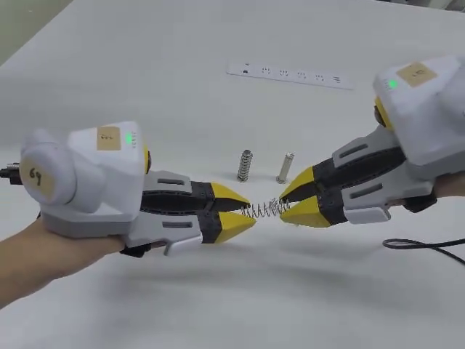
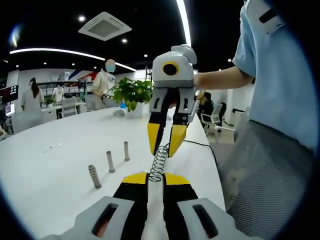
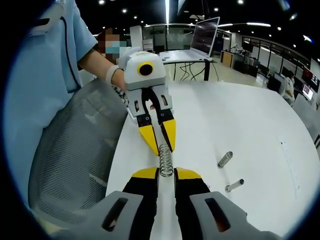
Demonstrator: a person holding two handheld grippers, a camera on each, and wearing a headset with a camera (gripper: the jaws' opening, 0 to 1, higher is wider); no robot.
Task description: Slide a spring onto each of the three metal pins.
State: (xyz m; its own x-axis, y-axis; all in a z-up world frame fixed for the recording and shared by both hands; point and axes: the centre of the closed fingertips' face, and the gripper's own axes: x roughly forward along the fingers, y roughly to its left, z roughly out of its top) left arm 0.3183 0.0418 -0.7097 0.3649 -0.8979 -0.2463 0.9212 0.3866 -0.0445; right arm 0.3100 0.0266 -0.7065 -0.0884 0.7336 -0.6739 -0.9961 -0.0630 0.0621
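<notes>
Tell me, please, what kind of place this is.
Probably an open-plan office: a long white table with a power strip, an open laptop, a potted plant and a ceiling air-conditioning vent.

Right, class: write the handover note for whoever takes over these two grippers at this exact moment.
Grippers: left gripper and right gripper face each other, each shut on one end of the loose spring, held above the table.
Things: three pins stand in a row beyond them.
Done: the end pin wears a spring.
Left: the middle pin and far pin are bare; the loose spring goes on one, the last needs another.
</notes>
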